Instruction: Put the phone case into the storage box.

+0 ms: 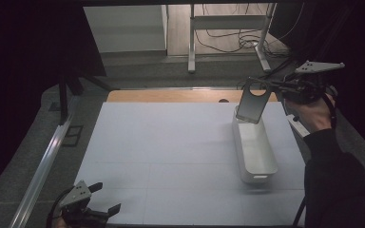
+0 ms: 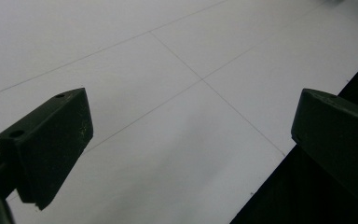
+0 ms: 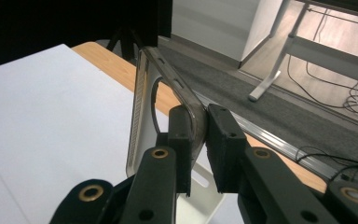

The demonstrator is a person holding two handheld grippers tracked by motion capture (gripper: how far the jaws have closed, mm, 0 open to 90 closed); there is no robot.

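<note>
A wide white table top (image 1: 171, 156) is seen in the high view, with a strip of bare wood (image 1: 171, 96) exposed along its far edge; beyond it lie grey carpet (image 1: 171, 71), a pale wall panel (image 1: 123, 28) and the metal legs of a second table (image 1: 191, 42) with cables (image 1: 233, 40) strewn beneath. One long white tray (image 1: 272, 164) is set on the right half of the surface, running away from the person. One dark grey plate with a round hole near its top (image 1: 252, 108) is held upright over the tray's far end, tilted slightly. Two grippers are counted. The right gripper (image 1: 271, 88), carried in one hand (image 1: 313, 114), is clamped on the plate's upper edge; in the right gripper view the plate (image 3: 142, 107) is pinched edge-on between the two closed jaws, rising above them. The left gripper (image 1: 105, 197) is kept at the near left corner, well apart from tray and plate, its jaws spread wide over bare white surface (image 2: 177, 93).
</note>
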